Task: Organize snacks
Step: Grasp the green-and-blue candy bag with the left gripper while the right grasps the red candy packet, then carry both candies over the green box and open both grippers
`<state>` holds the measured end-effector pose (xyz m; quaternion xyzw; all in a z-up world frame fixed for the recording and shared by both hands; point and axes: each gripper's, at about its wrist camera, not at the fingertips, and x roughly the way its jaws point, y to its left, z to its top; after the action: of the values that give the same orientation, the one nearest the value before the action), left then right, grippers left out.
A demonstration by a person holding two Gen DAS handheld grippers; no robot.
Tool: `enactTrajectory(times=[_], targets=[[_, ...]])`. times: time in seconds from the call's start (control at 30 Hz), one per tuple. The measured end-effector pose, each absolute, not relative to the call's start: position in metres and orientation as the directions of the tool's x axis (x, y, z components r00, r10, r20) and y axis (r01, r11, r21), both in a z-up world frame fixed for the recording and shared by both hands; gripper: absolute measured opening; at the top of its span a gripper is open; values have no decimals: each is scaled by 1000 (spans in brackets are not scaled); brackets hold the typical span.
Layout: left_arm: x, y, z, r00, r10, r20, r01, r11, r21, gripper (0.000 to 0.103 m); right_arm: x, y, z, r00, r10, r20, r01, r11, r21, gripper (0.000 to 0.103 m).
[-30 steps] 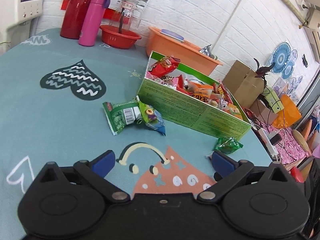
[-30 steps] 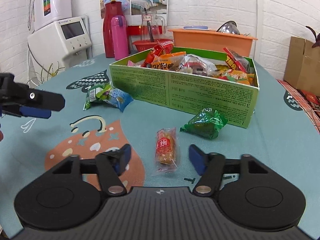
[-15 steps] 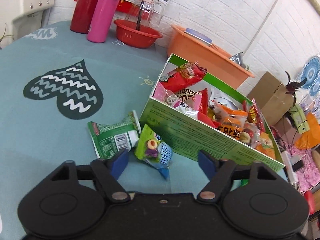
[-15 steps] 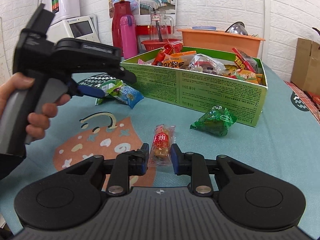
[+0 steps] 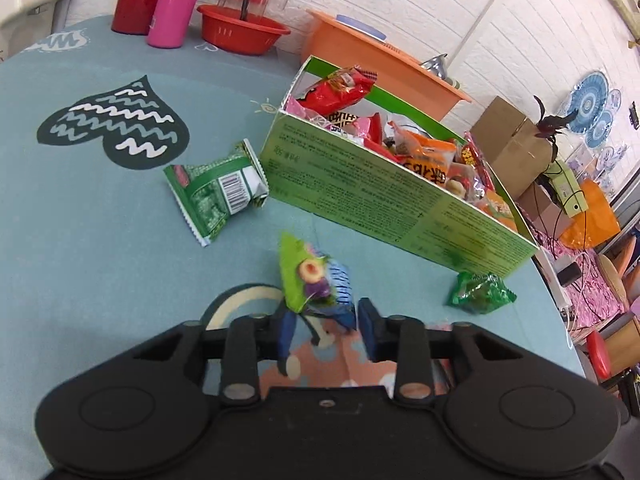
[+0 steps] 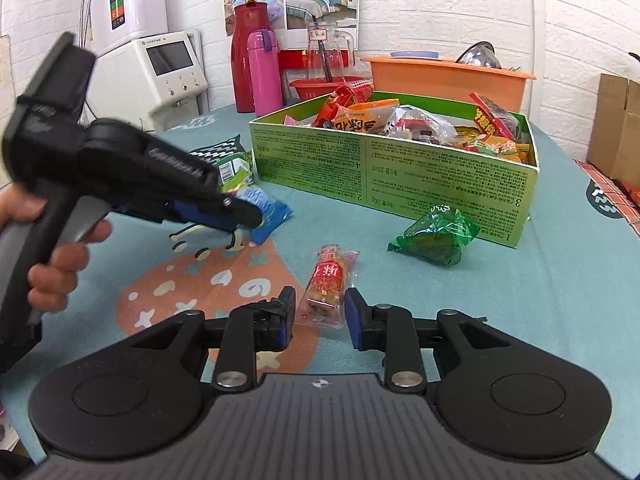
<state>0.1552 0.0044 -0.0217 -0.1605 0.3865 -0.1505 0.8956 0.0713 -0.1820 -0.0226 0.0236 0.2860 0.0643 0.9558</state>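
Since the left tool [image 5: 324, 326] is already clamped on the blue-green snack packet [image 5: 316, 280], the green box [image 5: 384, 196] sits upper right of it, while the right tool [image 6: 320, 316] sits apart around the red snack bar [image 6: 330, 284] on the tabletop [image 6: 520, 280].

Green box [image 6: 400, 168] brims with snacks; blue-green packet [image 5: 316, 284], seemingly lifted, tilts nearby.

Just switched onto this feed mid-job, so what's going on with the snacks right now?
A person is sorting loose snacks into the green box. The left gripper is shut on the blue-and-green packet. The right gripper has its fingers either side of the red snack bar, lying on the table; whether they pinch it is unclear. A green packet and a green wrapped sweet lie outside the box.
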Motion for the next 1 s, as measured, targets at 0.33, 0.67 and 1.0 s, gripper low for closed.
enactTrajectory(times=[0.33,0.67,1.0], targets=[[175,-6,-14,676,-309,-669,134,944,-300,103,72,-183,-23,828,132,-545,-105,991,82,60],[173,-14,-18,667,-302,-681,163,951,-262,103,82,-181,-26,818,129,-561,-102,992,81,64],[173,-20,-19,677,-274,-683,194,962,-194,83,87,-180,-26,818,129,-560,-103,992,79,64]])
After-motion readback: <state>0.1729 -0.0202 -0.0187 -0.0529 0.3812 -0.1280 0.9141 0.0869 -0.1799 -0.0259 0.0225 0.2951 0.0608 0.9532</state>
